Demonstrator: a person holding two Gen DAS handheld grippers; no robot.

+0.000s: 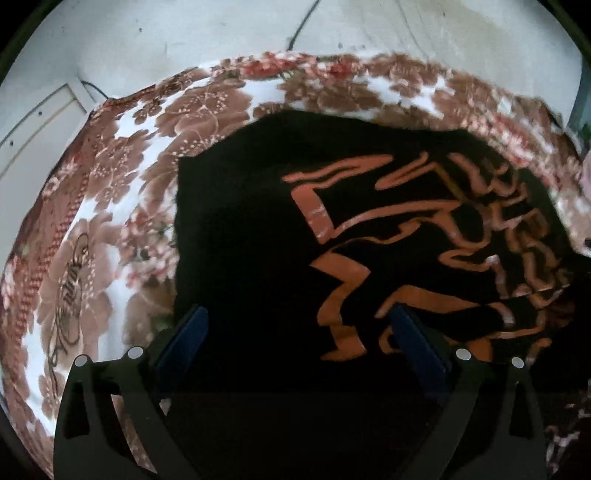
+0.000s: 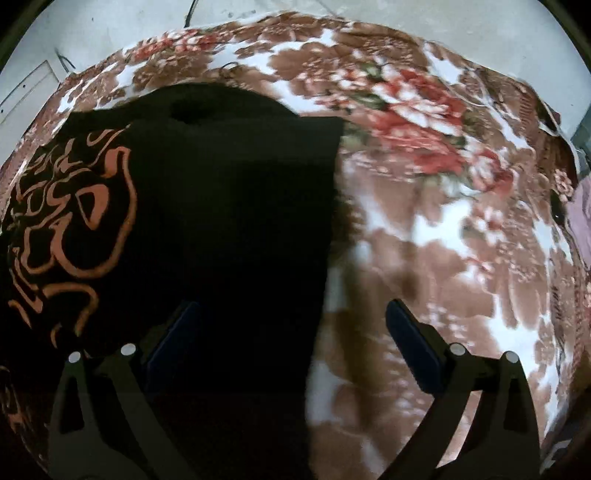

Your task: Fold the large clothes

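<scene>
Left wrist view looks down on a black garment point(image 1: 258, 229) with a jagged orange print point(image 1: 424, 236), spread over a blanket point(image 1: 122, 177) patterned with brown and red flowers on white. The left gripper point(image 1: 297, 321) hangs above the plain black part of the cloth, its 2 blue-padded fingers point(image 1: 188, 339) standing wide apart. No fabric is pinched between them; the cloth lies flat below. The orange print runs from near the right finger out toward the right edge of the picture, where the cloth looks bunched and creased. Beyond the blanket's far edge a pale floor point(image 1: 184, 33) shows, with a thin dark cable point(image 1: 303, 26) running across it.

Right wrist view shows the same black garment point(image 2: 229, 221) filling the left half, with its orange print point(image 2: 74, 229) at the far left. A straight vertical edge of the cloth runs down the middle of the picture, and the flowered blanket point(image 2: 443, 229) lies bare to the right of it. The right gripper point(image 2: 291, 325) is also spread wide, straddling that edge: its left finger point(image 2: 177, 332) is over the black cloth, its right finger over the blanket. Nothing is gripped. A rounded dark fold, possibly the neck opening, sits at the garment's far end near the top of the picture.
</scene>
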